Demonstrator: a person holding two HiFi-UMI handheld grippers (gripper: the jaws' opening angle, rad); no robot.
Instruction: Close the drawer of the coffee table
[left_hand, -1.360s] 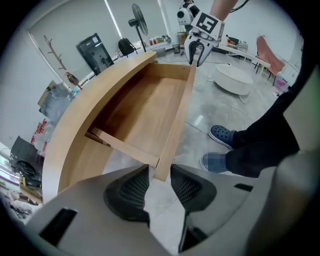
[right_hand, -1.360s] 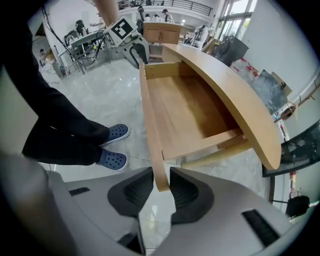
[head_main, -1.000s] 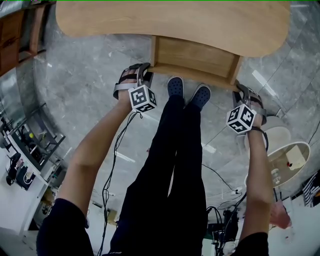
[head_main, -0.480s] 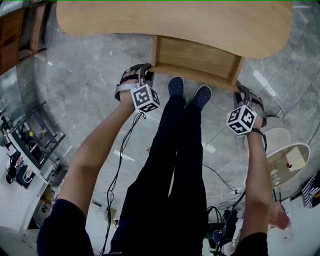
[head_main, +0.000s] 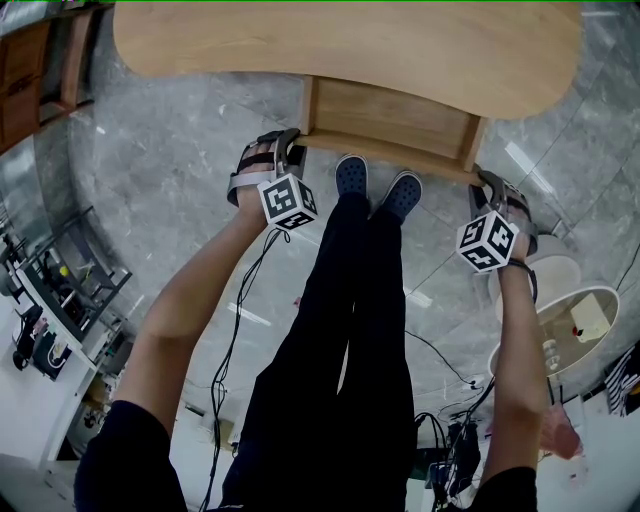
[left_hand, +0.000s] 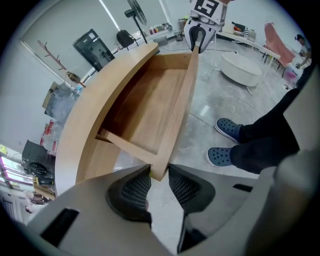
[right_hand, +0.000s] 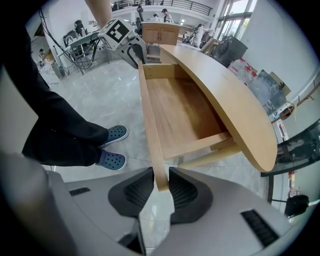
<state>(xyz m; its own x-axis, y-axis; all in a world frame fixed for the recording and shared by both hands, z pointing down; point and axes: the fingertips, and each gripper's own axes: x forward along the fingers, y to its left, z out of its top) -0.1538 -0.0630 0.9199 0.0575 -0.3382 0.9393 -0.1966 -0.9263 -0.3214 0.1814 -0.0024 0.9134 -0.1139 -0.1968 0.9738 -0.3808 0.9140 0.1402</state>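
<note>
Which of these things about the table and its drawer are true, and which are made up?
1. The drawer is pulled out of the coffee table. True.
2. The drawer is full of toys. False: nothing lies in it, only bare wood shows inside.
3. The right tool is clamped on one end of the drawer's front board. True.
4. The person is wearing red boots. False: the shoes are blue clogs with little holes.
5. The table top is made of glass. False: it is light wood, like the drawer.
</note>
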